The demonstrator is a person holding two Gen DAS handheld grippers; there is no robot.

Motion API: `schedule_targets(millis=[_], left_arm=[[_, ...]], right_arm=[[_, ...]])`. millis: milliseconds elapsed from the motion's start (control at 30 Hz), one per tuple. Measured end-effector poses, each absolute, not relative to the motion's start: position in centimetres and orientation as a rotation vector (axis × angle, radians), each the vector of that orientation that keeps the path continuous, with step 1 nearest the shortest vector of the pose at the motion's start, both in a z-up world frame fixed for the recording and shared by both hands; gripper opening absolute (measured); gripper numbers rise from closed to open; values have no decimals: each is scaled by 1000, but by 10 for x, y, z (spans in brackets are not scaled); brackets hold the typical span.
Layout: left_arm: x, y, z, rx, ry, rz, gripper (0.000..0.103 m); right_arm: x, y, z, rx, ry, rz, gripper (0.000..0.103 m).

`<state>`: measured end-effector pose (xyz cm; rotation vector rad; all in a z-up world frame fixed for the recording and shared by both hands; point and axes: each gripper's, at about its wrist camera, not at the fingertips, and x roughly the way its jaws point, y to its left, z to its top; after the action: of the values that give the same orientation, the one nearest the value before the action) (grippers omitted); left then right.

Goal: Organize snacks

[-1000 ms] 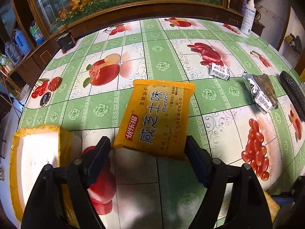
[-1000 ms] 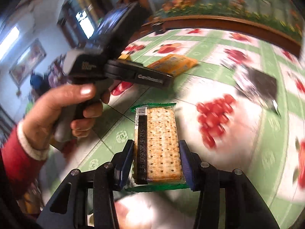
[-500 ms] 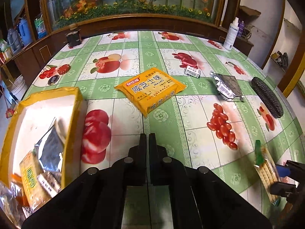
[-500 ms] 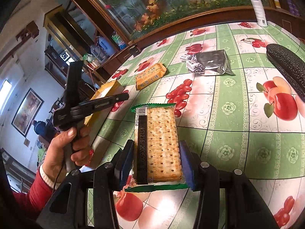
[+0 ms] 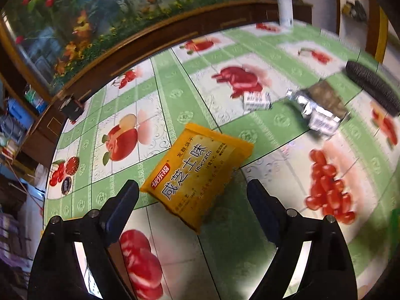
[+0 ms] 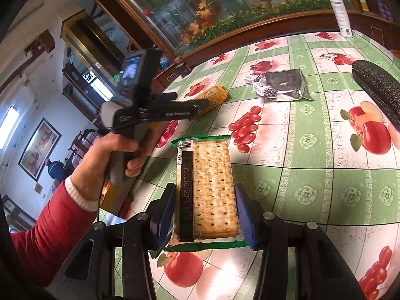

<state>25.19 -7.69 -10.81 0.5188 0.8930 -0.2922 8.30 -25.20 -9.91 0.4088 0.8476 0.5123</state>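
Fruit-printed green and white oilcloth covers your counter [image 5: 250, 130], which runs up to a dark wooden frame holding a glass panel painted with flowers [image 5: 105, 12]. Take the flat yellow biscuit packet with black lettering [image 5: 197, 175] as your landmark: it lies flat on the cloth, and your left tool [image 5: 192, 197] hovers over its near end with the jaws opening, wide enough to straddle it and pressing on nothing. Beyond the yellow packet to the right sits a small white printed box [image 5: 257, 100], and further right a crumpled silver foil pouch [image 5: 317, 110] next to a long dark textured case [image 5: 372, 87]. A white bottle [image 5: 285, 0] stands far behind the packet at the counter's back edge. Your right tool [image 6: 203, 215] is clenched on a clear-wrapped stack of square crackers with green sealed ends [image 6: 207, 190], both blue pads against its long sides, carried off the cloth on the near side of the yellow packet. Your left hand [image 6: 105, 165], in a red sleeve, shows in the right wrist view.
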Motion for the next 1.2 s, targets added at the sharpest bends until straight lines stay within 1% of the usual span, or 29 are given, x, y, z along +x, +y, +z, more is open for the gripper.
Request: schedule_targets(millis=[67,233,267,300,367,400,433,467,533,667,700,733,800,867,933,967,1000,1067,1100,1200], left_arm=[[258,-80,-116,546,897,-278,90],[272,-86,-115,493,929,-305,90],[272,-85,-115,461,930,-314,80],[272,-83,-114,426,934,-326,75],[264,-84,-113,440,912,-282,59],[258,-84,-112,442,902,-279,54],[250,-82,-108,434,891,-281,42],[243,-81,-105,412,890,-290,25],[230,-74,-98,340,900,-308,7],[192,-52,-85,218,858,-298,7],[184,-46,-82,187,850,-300,5],[174,-38,-80,152,845,-302,2],[161,-24,-75,101,829,-298,2],[151,-16,-70,83,813,-292,2],[152,-17,-66,140,797,-259,2],[157,-22,-64,182,785,-227,7],[163,-26,-64,219,787,-205,17],[184,-33,-66,265,787,-207,93],[191,-36,-65,258,772,-256,96],[215,-46,-71,266,813,-326,96]], right_arm=[[85,-256,-100,423,849,512,48],[90,-255,-103,419,862,513,48],[90,-253,-104,417,863,514,48],[90,-253,-104,414,861,514,48],[89,-251,-104,407,859,509,48],[88,-251,-104,401,859,503,48],[88,-251,-104,395,859,495,48],[87,-251,-104,392,860,487,48],[86,-252,-104,394,857,479,48],[81,-251,-103,386,849,464,48],[79,-250,-103,382,848,465,48],[78,-249,-102,380,848,467,48],[74,-246,-100,376,844,472,48],[71,-242,-98,365,837,482,48],[70,-238,-98,357,841,488,48],[69,-235,-98,354,842,492,48],[69,-233,-97,352,842,495,48],[67,-228,-95,349,839,505,48],[65,-226,-94,345,837,510,48],[61,-224,-91,335,831,514,48]])
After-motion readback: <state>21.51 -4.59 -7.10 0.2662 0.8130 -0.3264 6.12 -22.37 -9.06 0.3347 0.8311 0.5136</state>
